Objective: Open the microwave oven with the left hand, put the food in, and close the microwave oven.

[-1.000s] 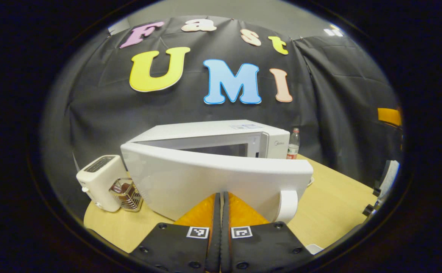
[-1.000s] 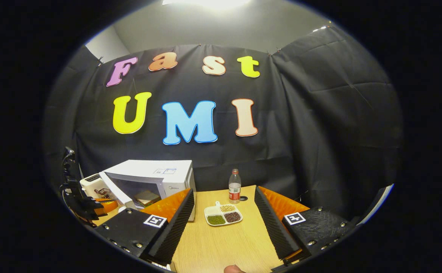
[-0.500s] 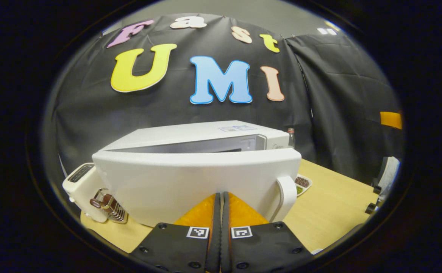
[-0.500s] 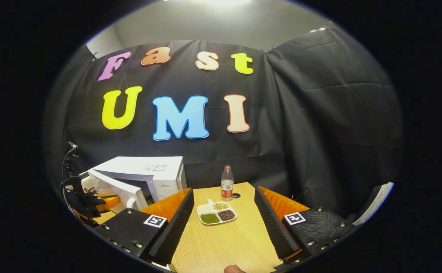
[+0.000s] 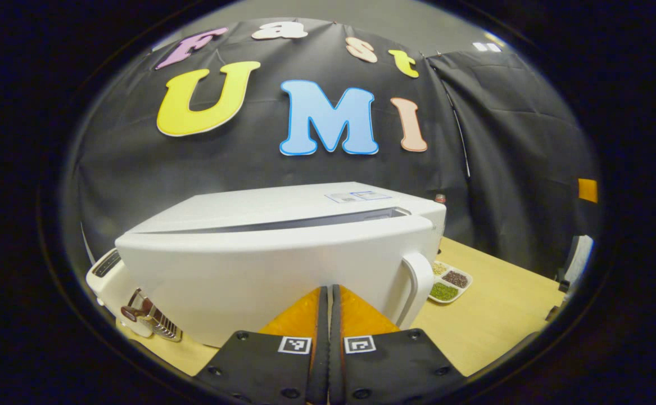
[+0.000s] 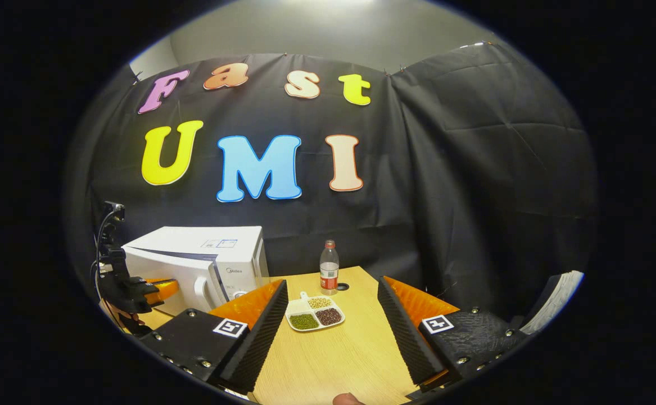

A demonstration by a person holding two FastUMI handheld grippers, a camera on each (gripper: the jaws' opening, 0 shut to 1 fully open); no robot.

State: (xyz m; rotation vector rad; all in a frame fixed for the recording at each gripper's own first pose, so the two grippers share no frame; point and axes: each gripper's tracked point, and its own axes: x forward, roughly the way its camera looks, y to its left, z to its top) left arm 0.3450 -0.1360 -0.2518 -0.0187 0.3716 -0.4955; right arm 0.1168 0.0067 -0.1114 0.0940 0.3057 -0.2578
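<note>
In the left gripper view the left gripper [image 5: 328, 298], its fingers pressed together with nothing between them, pushes against the microwave door [image 5: 260, 270], which stands a narrow crack off the microwave [image 5: 283, 205]. In the right gripper view the right gripper [image 6: 332, 315] hangs wide apart and empty above the wooden table [image 6: 339, 360], with a divided dish of beans [image 6: 315, 312] and a bottle [image 6: 328, 268] beyond.

The microwave [image 6: 204, 264] carries a small brand mark on its front panel (too small to read), likewise the bottle's [image 6: 328, 269] label.
</note>
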